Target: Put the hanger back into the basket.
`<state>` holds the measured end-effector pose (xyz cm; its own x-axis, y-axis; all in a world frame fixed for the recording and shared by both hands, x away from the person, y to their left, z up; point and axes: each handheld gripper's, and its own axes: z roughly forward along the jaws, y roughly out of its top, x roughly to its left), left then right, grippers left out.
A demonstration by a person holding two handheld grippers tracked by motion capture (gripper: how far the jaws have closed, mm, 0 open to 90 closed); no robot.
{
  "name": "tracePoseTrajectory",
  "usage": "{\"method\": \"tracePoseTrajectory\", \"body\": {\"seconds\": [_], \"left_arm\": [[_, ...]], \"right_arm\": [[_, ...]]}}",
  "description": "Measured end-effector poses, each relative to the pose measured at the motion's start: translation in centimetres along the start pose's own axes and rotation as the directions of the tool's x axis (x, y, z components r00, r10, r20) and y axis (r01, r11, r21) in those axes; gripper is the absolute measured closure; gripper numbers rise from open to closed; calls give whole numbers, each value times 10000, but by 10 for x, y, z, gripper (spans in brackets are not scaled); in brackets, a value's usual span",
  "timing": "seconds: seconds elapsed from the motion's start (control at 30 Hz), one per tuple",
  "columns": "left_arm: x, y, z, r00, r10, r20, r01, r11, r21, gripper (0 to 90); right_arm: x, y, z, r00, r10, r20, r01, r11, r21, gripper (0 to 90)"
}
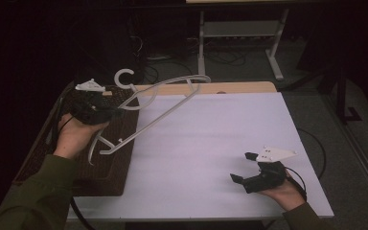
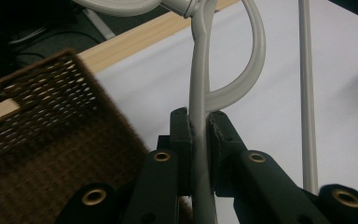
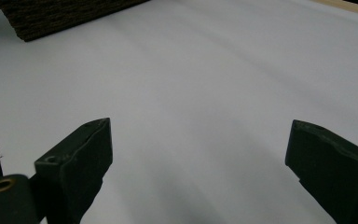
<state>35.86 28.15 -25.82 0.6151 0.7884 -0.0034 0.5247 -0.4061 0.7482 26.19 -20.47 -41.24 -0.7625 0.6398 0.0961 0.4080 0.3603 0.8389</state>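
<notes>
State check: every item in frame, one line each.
White plastic clothes hanger: clamped, lifted, tilted over the table.
Brown woven wicker basket: on the table's left edge.
Left gripper: shut on the hanger's bar.
Right gripper: open, holding nothing, above the white table.

The room is dim. A white-topped table (image 1: pixel 230 143) with a wooden far edge stands on grey floor (image 1: pixel 316 100); beyond it, a pale metal frame (image 1: pixel 242 33) and loose cables (image 1: pixel 172 60).

The hanger (image 2: pixel 200 88) is seen to be of smooth, pale grey plastic with a slight sheen. The basket (image 2: pixel 46 140) is woven of rough brown wicker. The table (image 1: pixel 211 139) is covered in matt white, edged with light wood.
</notes>
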Motion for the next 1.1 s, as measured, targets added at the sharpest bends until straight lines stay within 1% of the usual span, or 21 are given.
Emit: {"method": "tracePoseTrajectory", "body": {"seconds": [0.1, 0.13, 0.17, 0.43, 0.47, 0.67, 0.73, 0.8, 0.83, 1.03, 1.1], "left_arm": [[10, -3, -7, 9996, -243, -172, 241, 9996, -132, 821], [15, -5, -11, 9994, -240, -244, 236, 9996, -149, 821], [17, -6, -12, 9991, -323, -280, 319, 9993, -180, 821], [45, -22, -28, 9949, -657, -771, 655, 9978, -49, 821], [47, -24, -29, 9937, -778, -812, 775, 9970, -68, 821], [66, -39, -38, 9886, -970, -1152, 978, 9952, 15, 821], [72, -44, -41, 9861, -1096, -1248, 1108, 9938, 26, 821], [77, -49, -43, 9840, -1139, -1368, 1159, 9932, 65, 821], [79, -51, -44, 9823, -1232, -1413, 1253, 9921, 58, 821], [93, -64, -52, 9747, -1407, -1739, 1457, 9892, 160, 821], [98, -69, -53, 9727, -1392, -1856, 1464, 9889, 254, 821]], "right_arm": [[0, 0, 0, 10000, 3, 7, -3, 10000, 18, 66], [0, 0, 0, 10000, 11, 20, -11, 10000, 20, 66], [0, 0, 0, 10000, -3, 28, 3, 10000, 1, 67], [-1, 0, 0, 10000, 10, 57, -10, 10000, -10, 67], [-1, 0, 0, 10000, 24, 64, -24, 10000, -1, 67], [-1, 0, 0, 10000, -4, 83, 4, 10000, 16, 67], [-1, 0, 1, 10000, -9, 94, 8, 10000, 26, 67], [-1, 0, 1, 9999, -27, 103, 26, 10000, 22, 67], [-1, 0, 1, 9999, -17, 113, 17, 10000, 23, 67], [-1, 0, 1, 9999, 1, 111, -2, 10000, 30, 67], [-1, 0, 1, 9999, 42, 111, -43, 10000, 36, 67]]}}
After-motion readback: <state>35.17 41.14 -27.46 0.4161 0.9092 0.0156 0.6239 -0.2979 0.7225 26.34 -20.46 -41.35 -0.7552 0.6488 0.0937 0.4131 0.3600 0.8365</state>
